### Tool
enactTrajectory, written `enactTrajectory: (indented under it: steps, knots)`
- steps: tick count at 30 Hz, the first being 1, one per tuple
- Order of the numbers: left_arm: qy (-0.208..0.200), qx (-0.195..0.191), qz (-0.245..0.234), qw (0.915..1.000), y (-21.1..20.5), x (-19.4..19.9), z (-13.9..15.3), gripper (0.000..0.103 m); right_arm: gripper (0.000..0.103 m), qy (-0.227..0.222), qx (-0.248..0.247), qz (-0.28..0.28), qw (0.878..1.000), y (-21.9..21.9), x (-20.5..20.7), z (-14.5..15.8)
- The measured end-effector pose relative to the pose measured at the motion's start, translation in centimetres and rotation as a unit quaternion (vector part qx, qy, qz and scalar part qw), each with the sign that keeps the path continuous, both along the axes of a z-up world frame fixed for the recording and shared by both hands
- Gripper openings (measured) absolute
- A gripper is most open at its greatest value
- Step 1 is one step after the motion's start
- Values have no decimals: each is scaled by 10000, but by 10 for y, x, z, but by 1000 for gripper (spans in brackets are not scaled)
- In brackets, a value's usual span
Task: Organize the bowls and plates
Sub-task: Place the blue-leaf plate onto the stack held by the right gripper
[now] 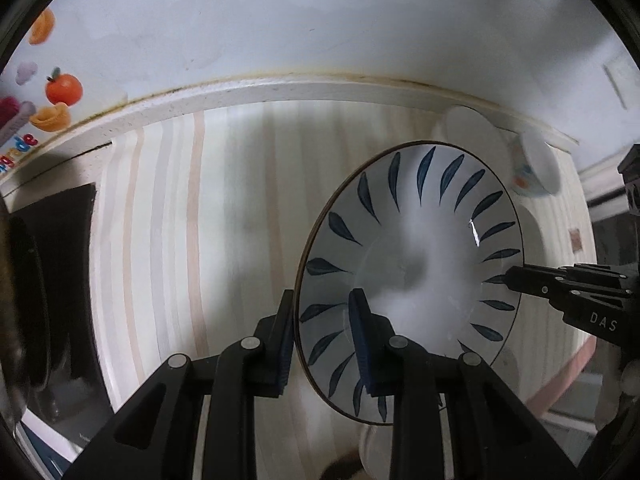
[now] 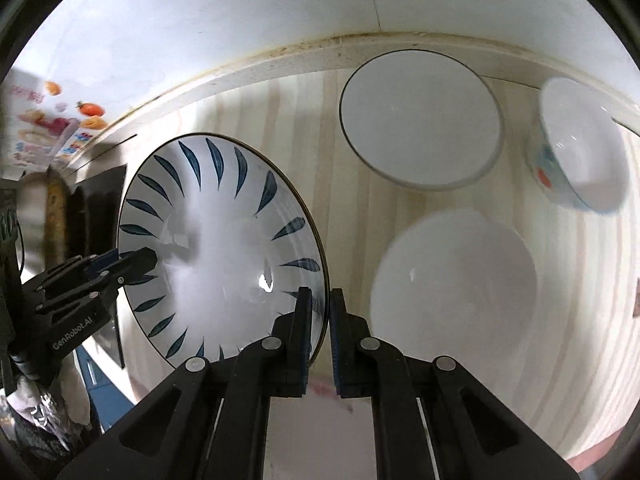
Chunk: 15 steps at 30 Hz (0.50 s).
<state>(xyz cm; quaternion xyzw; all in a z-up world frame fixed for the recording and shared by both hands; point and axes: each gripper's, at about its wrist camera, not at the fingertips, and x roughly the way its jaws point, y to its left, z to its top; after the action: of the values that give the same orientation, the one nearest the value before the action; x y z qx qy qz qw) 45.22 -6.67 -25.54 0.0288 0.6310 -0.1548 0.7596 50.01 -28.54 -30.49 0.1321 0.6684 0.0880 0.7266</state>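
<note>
A white plate with blue leaf marks (image 1: 416, 256) (image 2: 216, 240) hangs above the striped table, held from both sides. My left gripper (image 1: 322, 304) is shut on its left rim, one finger inside and one outside. My right gripper (image 2: 320, 300) is shut on its right rim; it shows in the left wrist view at the plate's right edge (image 1: 516, 278). My left gripper shows in the right wrist view at the plate's left edge (image 2: 140, 262). A plain white plate (image 2: 456, 276) lies right of my right gripper. A white bowl (image 2: 420, 120) and a patterned bowl (image 2: 580, 148) stand behind it.
The table (image 1: 180, 220) has pale stripes and a raised back ledge against a white wall (image 1: 320, 20). A dark opening (image 1: 60, 280) lies at its left end. Fruit stickers (image 1: 60, 92) are on the wall at far left.
</note>
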Motion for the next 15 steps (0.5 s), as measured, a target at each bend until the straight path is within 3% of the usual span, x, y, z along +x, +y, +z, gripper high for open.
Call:
enactTrajectory:
  steps: [4, 8, 15]
  knots:
    - [-88, -12, -142, 9999, -18, -32, 15, 24, 10, -38, 28, 52, 10000, -12, -35, 24]
    - [-108, -52, -228, 9997, -25, -60, 25, 24, 10, -77, 54, 55, 9999, -18, -75, 30]
    - [36, -57, -342, 9994, -42, -99, 8, 24, 10, -36, 139, -7, 9999, -35, -142, 31]
